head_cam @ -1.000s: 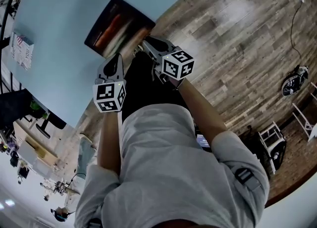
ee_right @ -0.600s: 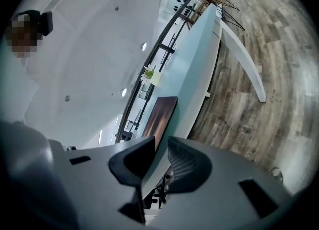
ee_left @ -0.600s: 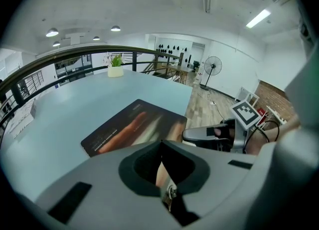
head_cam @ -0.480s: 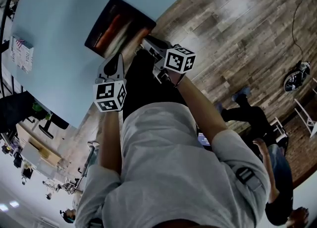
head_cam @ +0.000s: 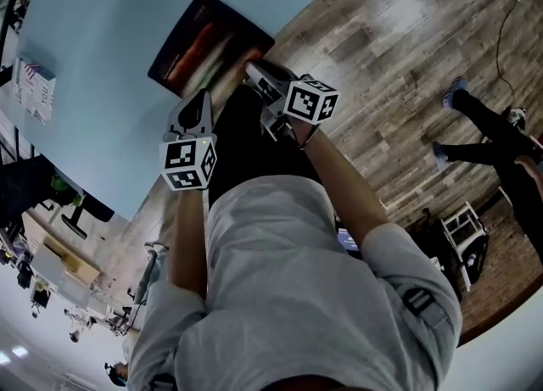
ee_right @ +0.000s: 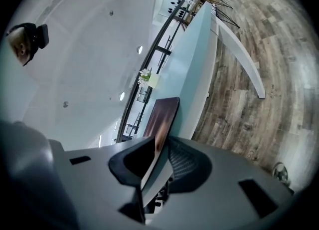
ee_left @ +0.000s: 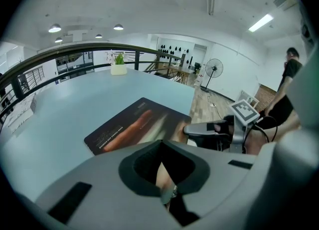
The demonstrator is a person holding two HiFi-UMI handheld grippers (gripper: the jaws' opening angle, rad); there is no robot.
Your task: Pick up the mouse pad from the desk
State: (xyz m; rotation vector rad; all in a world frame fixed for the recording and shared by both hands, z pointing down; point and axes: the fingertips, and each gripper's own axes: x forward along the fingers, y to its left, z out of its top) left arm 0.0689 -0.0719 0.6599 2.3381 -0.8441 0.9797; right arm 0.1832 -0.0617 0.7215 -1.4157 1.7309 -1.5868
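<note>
The mouse pad [head_cam: 208, 46], dark with a reddish print, is on the light blue desk [head_cam: 102, 25], close to the edge that borders the wooden floor [head_cam: 399, 50]. Its corner nearest to the person reaches this edge. The right gripper [head_cam: 259, 74] has its two jaws closed on that corner: in the right gripper view the thin pad runs edge-on straight between the jaws, and both press on it. Whether the rest of the pad rests on the surface or is a little raised, I cannot tell.

The left gripper [head_cam: 200, 103] is just beside the right one, at the same edge of the desk, and its tips point toward the near side of the pad. Whether they touch the pad is not clear. Its jaws are brought together, with only a thin slit between them, and they grip nothing.

At the far edge of the desk, in the left gripper view, stands a small plant [ee_left: 118, 67] in a white pot. Some printed papers [head_cam: 36, 86] lie at the left edge of the surface, well apart from the pad. On the floor at the right is another person [head_cam: 488, 131] in dark clothes
</note>
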